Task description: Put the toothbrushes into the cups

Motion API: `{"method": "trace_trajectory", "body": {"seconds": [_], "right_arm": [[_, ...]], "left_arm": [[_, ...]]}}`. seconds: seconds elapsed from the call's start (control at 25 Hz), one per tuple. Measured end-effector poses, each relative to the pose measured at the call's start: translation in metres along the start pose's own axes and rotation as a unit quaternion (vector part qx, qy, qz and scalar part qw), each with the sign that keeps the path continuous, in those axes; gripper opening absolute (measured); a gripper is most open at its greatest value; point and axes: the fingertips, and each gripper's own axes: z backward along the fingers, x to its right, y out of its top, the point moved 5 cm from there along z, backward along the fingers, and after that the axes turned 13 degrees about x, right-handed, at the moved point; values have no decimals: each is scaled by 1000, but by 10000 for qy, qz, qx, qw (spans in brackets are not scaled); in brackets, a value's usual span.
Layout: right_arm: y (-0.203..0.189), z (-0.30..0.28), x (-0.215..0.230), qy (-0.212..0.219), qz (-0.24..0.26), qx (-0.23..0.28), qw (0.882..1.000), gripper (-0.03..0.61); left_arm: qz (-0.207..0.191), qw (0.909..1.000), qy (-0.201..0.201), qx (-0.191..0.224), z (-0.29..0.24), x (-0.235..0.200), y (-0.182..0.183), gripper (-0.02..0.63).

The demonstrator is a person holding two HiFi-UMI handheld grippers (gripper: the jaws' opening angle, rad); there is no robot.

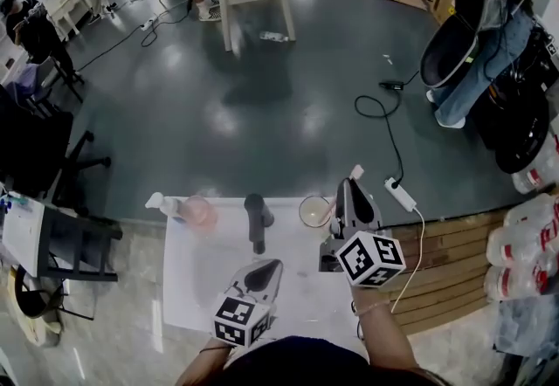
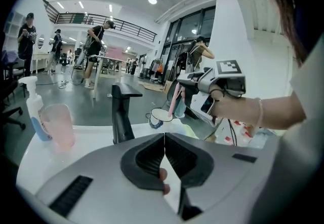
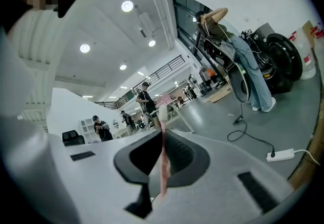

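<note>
Gripping a slim pink toothbrush [image 3: 164,169], the right tool [image 3: 163,136] holds it upright over the round white cup [image 2: 161,115] right of the black tap-shaped fixture [image 2: 121,111], its lower end at the cup's mouth. Left of the fixture, the translucent pink plastic cup [image 2: 58,125] stands empty. The left tool [image 2: 164,139] is closed on nothing.

No words or numbers could be read anywhere. The left gripper [image 1: 265,271] cube [image 1: 240,321] and right gripper [image 1: 348,194] cube [image 1: 371,258] bore only black-and-white square patterns. Red labels on the far-right bottles [image 1: 521,244] were too blurred to read.
</note>
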Motion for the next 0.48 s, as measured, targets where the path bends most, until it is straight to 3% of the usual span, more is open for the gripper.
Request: {"method": "trace_trajectory", "body": {"seconds": [0.48], "right_arm": [[-37, 2, 13, -155, 115, -366, 9991, 12]], "left_arm": [[-7, 9999, 110, -43, 2, -2, -3, 5]]}}
